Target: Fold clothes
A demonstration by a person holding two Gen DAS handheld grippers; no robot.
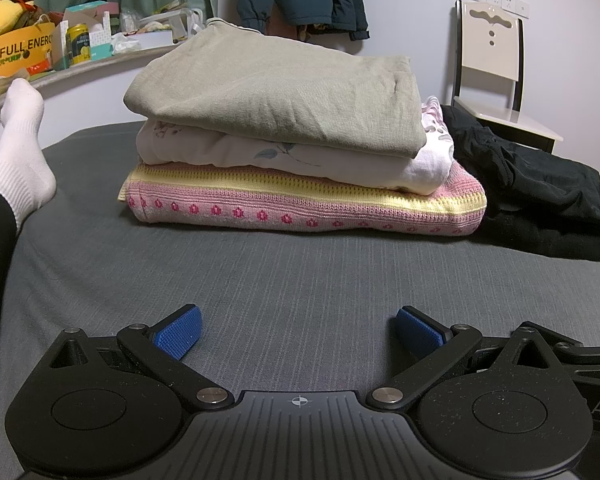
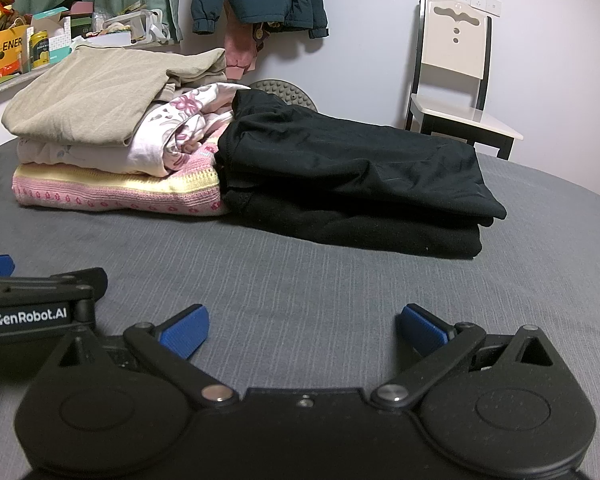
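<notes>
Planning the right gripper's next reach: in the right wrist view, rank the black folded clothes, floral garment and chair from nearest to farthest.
From the right gripper:
1. Black folded clothes, just ahead, slightly right.
2. Floral garment, behind, left, in the stack.
3. Chair, by the wall, far right.

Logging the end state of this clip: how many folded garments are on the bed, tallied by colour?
Olive-beige: 1, the top garment of the left stack
White floral: 1, the floral garment under it
Pink knit: 1, the knit at the bottom
Black: 2, the upper black piece and the lower black piece
Total: 5
</notes>
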